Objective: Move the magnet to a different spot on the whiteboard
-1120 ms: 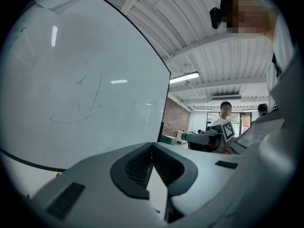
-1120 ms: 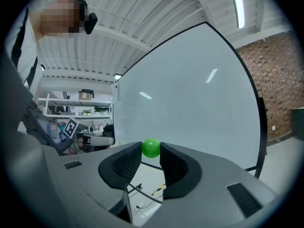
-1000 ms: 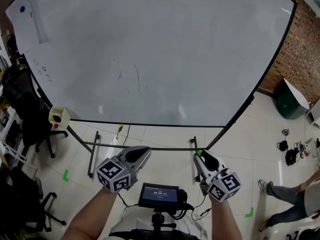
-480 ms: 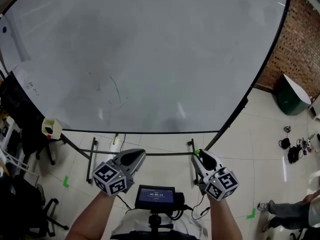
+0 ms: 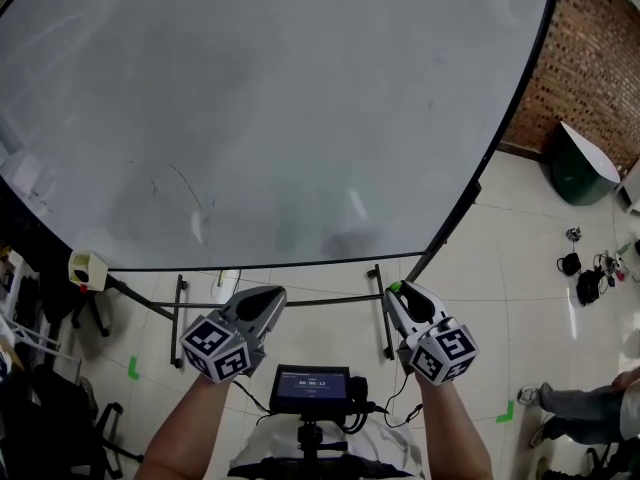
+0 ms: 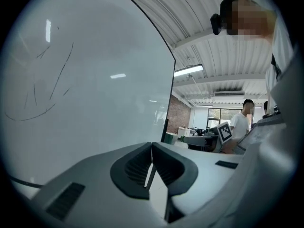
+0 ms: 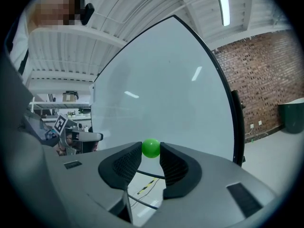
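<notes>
1. Moved: we have carried both grippers sideways along the whiteboard (image 5: 300, 118); its pen scribble (image 5: 185, 193) now sits further left in the head view.
2. Right gripper (image 7: 151, 150): jaws clamped on the green magnet (image 7: 151, 147), held off the board.
3. Left gripper (image 6: 152, 146): jaws together, empty.
4. Outstanding, we judge: seat the magnet on a fresh spot.

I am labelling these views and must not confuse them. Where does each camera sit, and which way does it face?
Head view: on the person's head, facing forward and steeply down at the whiteboard and floor; both forearms, left gripper and right gripper show.
Left gripper view: on the left gripper, looking along its closed fingers, whiteboard at left; the person's shirt at right.
Right gripper view: on the right gripper, looking along fingers clamping the green magnet; shirt at left.
Shared: all three see the whiteboard.
</notes>
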Demonstrator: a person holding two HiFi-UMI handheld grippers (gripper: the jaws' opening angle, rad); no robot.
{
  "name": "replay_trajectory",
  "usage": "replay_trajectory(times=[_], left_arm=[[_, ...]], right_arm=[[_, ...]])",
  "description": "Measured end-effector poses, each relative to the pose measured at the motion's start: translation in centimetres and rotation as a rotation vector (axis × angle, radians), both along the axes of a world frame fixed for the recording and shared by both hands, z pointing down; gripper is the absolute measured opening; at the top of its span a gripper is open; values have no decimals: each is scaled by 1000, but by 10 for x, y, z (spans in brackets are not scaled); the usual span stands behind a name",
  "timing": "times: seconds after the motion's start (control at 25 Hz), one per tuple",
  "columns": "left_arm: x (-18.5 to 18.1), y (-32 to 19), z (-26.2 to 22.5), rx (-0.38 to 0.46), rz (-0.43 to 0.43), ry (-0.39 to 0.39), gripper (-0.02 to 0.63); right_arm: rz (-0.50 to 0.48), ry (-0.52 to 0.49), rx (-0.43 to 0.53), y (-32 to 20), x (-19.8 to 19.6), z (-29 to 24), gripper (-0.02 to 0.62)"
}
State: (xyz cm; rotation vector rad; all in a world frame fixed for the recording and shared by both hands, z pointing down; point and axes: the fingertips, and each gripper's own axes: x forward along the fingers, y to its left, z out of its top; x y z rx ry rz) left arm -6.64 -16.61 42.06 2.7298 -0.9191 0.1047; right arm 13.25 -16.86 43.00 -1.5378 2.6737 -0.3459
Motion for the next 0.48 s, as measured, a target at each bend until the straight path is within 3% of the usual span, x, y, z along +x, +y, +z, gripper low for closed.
replay_trajectory(times=[0.48], left_arm=[[69, -27, 13, -11, 5, -38, 23]], right_arm=[[43, -64, -40, -45, 67, 21, 129]])
